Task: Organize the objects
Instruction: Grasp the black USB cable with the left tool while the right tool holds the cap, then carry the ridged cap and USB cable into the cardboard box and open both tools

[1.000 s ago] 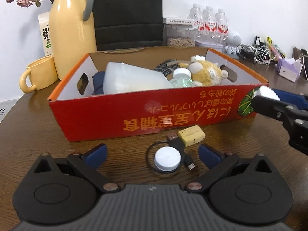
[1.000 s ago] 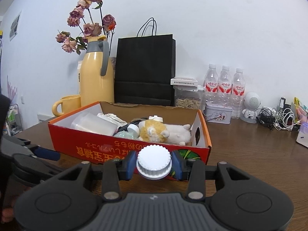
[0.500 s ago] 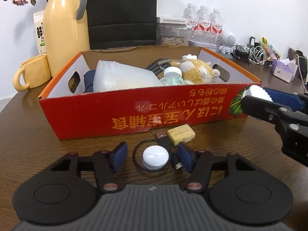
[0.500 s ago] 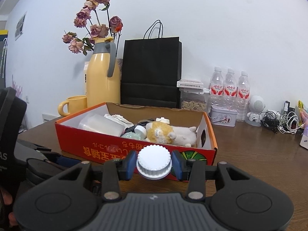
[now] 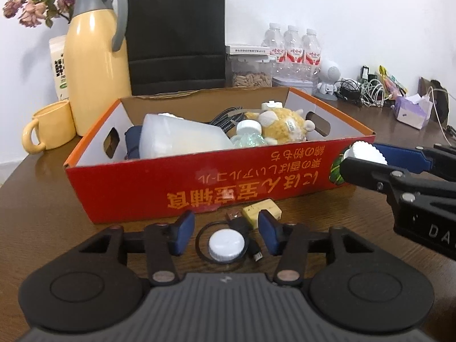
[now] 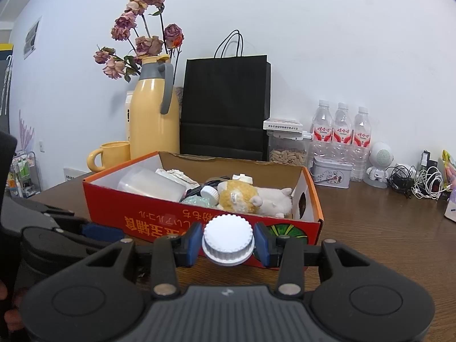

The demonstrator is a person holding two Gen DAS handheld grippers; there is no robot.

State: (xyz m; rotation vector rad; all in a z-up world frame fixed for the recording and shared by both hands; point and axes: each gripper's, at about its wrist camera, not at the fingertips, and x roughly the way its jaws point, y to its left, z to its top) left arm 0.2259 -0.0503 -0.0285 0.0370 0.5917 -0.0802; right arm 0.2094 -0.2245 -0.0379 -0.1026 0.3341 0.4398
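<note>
Between the left gripper's part-open blue pads sits a round white plastic cap; centre it, close squarely. At three o'clock, the right gripper clamps a ridged white lid.

Our left black plastic two-finger gripper and right black plastic two-finger gripper share blue rubber pads, copper-coloured pivot screws, round side discs and ribbed grey bodies.
</note>
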